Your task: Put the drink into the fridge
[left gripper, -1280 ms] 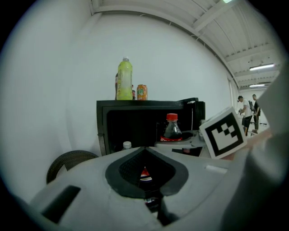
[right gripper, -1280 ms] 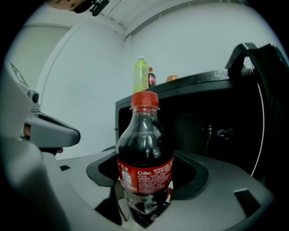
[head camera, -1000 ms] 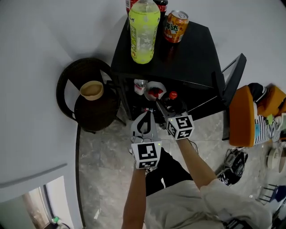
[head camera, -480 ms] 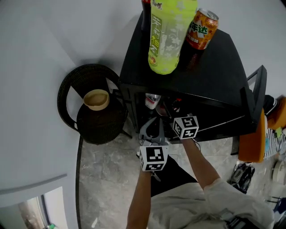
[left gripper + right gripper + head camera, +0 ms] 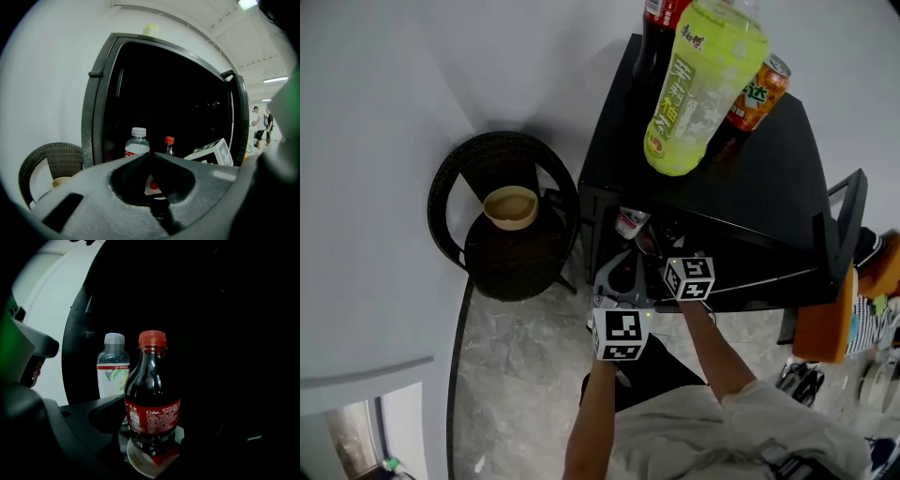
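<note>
The cola bottle (image 5: 152,404), red-capped and filled with dark drink almost to the neck, stands inside the open black fridge (image 5: 750,187), gripped between the jaws of the right gripper (image 5: 153,439). A white-and-red dish (image 5: 150,461) shows just below its base. Behind it to the left stands a water bottle (image 5: 113,376) of clear liquid. The left gripper (image 5: 151,157) hovers at the fridge opening, jaws together on nothing. On top of the fridge stand a large bottle of yellow-green drink (image 5: 703,84), an orange can (image 5: 759,92) and another dark bottle (image 5: 661,37). A tan bowl (image 5: 511,206) sits on the wicker chair (image 5: 455,202) beside the fridge.
</note>
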Tool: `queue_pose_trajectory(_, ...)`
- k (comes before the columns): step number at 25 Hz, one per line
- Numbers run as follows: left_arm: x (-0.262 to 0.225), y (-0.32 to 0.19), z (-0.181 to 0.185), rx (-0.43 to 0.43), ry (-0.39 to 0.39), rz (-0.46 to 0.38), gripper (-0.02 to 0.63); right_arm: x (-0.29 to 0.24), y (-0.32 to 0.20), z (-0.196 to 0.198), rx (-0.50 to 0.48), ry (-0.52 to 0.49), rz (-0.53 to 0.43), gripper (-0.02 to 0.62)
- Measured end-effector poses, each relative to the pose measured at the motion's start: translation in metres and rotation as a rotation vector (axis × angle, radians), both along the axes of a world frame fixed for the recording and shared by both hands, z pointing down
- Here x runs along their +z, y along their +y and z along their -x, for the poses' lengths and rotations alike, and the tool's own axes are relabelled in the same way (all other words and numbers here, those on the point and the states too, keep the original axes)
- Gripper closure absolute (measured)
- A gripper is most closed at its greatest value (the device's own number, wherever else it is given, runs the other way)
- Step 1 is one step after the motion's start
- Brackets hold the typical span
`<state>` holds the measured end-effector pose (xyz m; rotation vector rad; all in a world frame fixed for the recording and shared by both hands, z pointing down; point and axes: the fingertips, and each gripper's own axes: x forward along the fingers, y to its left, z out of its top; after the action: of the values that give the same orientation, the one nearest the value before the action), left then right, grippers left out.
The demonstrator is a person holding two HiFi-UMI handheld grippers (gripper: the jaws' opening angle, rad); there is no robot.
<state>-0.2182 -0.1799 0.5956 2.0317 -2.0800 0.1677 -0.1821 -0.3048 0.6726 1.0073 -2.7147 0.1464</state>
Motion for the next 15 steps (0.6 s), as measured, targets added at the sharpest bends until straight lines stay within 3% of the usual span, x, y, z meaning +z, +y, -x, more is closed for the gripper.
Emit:
queue_pose_trajectory(7,-0.064,0.030,-0.015,-0.015,0.001,-0.016,0.597,-0.019,0.041,-0.046,0.072,0.037,0.090,0.284)
queue_pose_trajectory(11,-0.095,0.061,-0.029,-0.040,-0.010,0.030,0.597,-0.062,0.090,-0.070,0.053,0.035,0.099,0.284)
queue_pose_trajectory(15,-0.131,0.086,-0.044,-0.049,-0.014,0.023,0.597,-0.115,0.130,-0.079,0.009,-0.016,0.087,0.285)
